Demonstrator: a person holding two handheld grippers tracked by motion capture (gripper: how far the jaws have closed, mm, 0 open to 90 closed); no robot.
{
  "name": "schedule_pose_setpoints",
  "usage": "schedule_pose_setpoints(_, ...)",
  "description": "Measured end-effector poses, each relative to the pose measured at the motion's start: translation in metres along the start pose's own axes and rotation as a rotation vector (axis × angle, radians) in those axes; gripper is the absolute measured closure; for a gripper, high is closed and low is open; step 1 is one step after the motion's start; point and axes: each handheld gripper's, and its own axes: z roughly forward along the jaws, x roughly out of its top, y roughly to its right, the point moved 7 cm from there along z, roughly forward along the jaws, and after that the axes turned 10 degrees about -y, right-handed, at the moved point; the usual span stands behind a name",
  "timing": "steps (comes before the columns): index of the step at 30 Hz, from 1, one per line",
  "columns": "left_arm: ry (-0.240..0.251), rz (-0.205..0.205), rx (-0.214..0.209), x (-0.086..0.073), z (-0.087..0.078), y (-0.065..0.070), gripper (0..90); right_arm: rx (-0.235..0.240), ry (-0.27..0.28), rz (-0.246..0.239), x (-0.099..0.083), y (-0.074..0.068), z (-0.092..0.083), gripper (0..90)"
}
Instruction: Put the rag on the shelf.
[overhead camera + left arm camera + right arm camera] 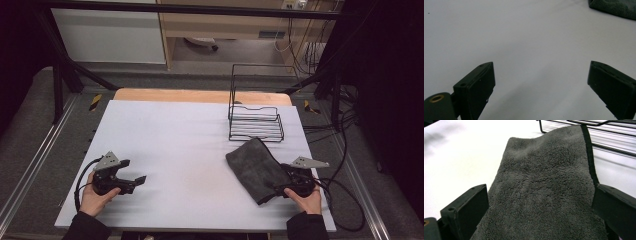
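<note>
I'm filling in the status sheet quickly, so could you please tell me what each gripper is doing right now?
Left gripper: open, nothing between its jaws.
Right gripper: open, with the grey cloth lying between its jaws, not clamped.

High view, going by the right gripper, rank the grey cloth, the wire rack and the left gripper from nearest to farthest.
From the right gripper:
1. Grey cloth: lies right at it, reaching between its open jaws.
2. Wire rack: beyond the cloth, toward the table's far edge.
3. Left gripper: across the table, near its left side.
</note>
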Motion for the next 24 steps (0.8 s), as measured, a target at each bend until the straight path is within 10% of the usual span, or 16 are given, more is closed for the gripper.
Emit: schedule_pose_setpoints(24, -0.009, -0.019, 0.004, -0.005, 0.003, -0.003, 8.7, -0.024, -0.032, -0.032, 0.014, -0.027, 0.015, 10.7)
